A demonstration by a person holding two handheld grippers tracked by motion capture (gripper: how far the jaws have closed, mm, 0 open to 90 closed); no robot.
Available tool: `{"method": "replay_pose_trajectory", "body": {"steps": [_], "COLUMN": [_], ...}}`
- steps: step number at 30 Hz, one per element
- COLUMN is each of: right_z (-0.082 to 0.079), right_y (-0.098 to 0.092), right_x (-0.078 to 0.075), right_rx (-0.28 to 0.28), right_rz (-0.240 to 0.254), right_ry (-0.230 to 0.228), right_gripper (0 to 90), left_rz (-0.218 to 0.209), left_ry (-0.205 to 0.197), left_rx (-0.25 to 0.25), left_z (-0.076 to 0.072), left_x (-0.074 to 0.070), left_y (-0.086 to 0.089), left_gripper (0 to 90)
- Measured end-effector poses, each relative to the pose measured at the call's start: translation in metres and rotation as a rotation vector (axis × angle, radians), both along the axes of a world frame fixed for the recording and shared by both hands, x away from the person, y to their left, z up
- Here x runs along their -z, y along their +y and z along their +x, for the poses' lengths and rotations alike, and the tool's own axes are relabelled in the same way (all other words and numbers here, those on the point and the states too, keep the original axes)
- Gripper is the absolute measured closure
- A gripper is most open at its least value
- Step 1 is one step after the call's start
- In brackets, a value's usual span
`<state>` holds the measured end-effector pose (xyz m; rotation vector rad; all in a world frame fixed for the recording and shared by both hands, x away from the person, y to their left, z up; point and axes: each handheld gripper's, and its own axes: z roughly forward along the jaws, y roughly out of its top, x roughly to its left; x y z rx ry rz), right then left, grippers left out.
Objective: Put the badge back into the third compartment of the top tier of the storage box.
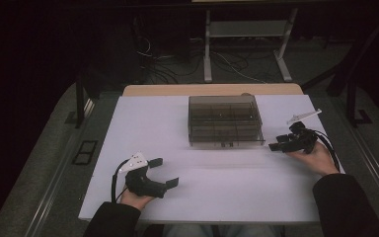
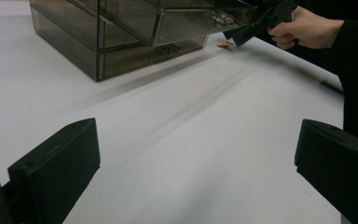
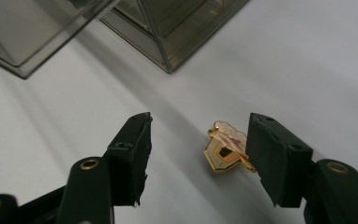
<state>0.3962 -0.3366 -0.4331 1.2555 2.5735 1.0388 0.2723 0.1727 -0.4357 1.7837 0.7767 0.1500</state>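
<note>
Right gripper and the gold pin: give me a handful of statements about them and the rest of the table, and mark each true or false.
1. The gold pin lies on the white table between the jaws of the right gripper. True.
2. The right gripper's pads are pressed on the pin from both sides. False: a wide gap separates the pin from one jaw, and it sits close by the other.
3. The left gripper holds the pin. False: its jaws stand wide open over bare table.
4. The smoked clear box stands on the table beyond the grippers. True.
5. The pin lies inside the box. False: it lies on the table outside it, near a corner.
</note>
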Motion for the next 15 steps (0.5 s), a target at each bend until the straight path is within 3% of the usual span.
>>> {"method": "replay_pose_trajectory", "body": {"steps": [7, 9, 12, 15], "right_z": [0.0029, 0.0023, 0.0024, 0.0026], "right_y": [0.0027, 0.0034, 0.0027, 0.0001], "right_x": [0.0047, 0.0049, 0.0047, 0.0043], "right_rx": [0.009, 0.022, 0.036, 0.039], "right_rz": [-0.057, -0.096, -0.118, -0.102], "right_ry": [-0.023, -0.042, -0.053, -0.045], "right_gripper": [49.7, 56.3, 61.2, 64.5], "left_rz": [-0.001, 0.000, 0.000, 0.005], "left_ry": [0.002, 0.002, 0.002, 0.002], "left_rx": [0.000, 0.000, 0.001, 0.004], "left_z": [-0.0001, -0.0001, -0.0001, 0.0000], "left_x": [0.0000, 0.0000, 0.0000, 0.0001], "left_y": [-0.0001, 0.0000, 0.0000, -0.0001], "left_gripper": [0.0, 0.0, 0.0, 0.0]}}
